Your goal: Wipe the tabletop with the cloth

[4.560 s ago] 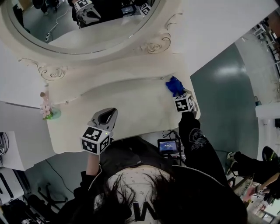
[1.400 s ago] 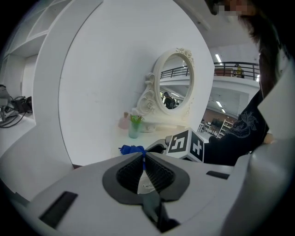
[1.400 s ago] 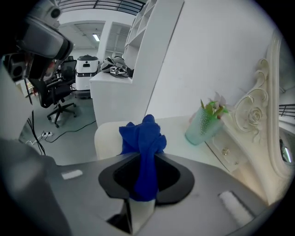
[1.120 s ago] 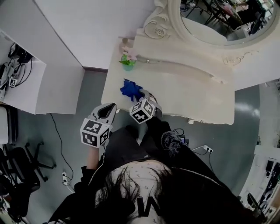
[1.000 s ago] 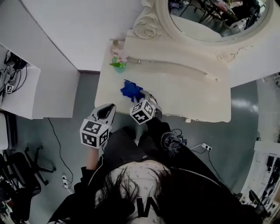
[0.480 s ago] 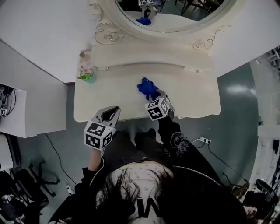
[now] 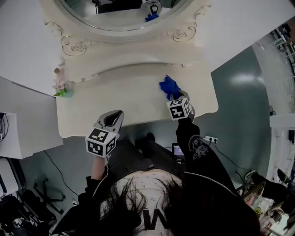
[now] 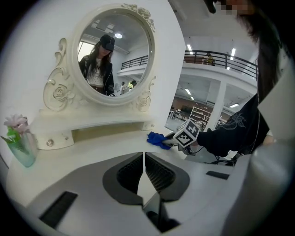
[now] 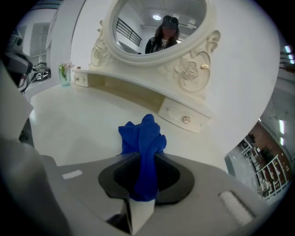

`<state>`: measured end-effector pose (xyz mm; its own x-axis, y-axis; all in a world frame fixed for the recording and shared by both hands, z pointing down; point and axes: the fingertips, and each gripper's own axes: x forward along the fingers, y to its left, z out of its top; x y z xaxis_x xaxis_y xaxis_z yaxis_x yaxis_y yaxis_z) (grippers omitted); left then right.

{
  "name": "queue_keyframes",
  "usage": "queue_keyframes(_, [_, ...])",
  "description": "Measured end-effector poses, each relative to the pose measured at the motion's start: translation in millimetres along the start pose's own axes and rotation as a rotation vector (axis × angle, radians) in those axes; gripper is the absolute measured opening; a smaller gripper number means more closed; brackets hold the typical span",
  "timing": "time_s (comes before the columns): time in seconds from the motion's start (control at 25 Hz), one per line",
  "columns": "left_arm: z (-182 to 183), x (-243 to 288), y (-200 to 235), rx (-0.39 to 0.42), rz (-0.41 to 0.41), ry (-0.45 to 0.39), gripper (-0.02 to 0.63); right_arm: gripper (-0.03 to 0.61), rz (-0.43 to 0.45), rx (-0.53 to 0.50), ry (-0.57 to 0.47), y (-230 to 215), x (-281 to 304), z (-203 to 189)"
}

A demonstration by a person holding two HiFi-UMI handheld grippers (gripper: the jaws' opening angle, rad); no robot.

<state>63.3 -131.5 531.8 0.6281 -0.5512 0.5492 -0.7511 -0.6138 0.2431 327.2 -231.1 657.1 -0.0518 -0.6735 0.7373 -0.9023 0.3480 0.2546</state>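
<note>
Two tools are in play over the pale desk (image 7: pixel 115 99). The right tool (image 9: pixel 145 177) is clamped on a blue cloth (image 9: pixel 142 136), and the right gripper view shows it plainly: the fabric is pinched in a narrow strip between the two jaws and bunches into a crumpled head just past their tips. The cloth's long axis runs straight along the tool, with the bunched end pointing away from the person, toward the back of the desk and the little drawer (image 9: pixel 184 119) under the mirror frame. From the head view, the cloth sits on the right part of the desk, close to the back shelf and not far from the right edge, its free end down on the surface. The marker cube rides just behind it, nearer the person.

Over on the other side, the left tool (image 8: pixel 144 171) has its jaws pressed together with nothing between them. It hangs at the front edge of the desk, left of centre, well apart from the cloth. A green vase with a pink flower (image 8: pixel 19 143) stands at the far left back corner, and the oval mirror (image 7: pixel 120 14) rises behind the shelf.
</note>
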Motion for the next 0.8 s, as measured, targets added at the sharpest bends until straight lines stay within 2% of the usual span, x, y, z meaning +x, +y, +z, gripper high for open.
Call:
queue_keyframes(0.2, [9,25,-37,-0.015,-0.008,-0.003,0.002,0.084,-0.084,0.068,0.044,-90,-9,-48])
queue_keyframes(0.4, [10,35,-51,-0.024,0.036,0.001,0.002,0.084,-0.153,0.156,0.073,-165,-17,-90])
queue_keyframes(0.56, [11,40,-64,-0.031,0.061,-0.002,0.002,0.084,-0.2,0.201,0.074,-204,-26,-112])
queue_keyframes(0.8, [-2,33,-79,-0.037,0.092,0.042,0.002,0.083,-0.251,0.15,0.068,-230,-29,-129])
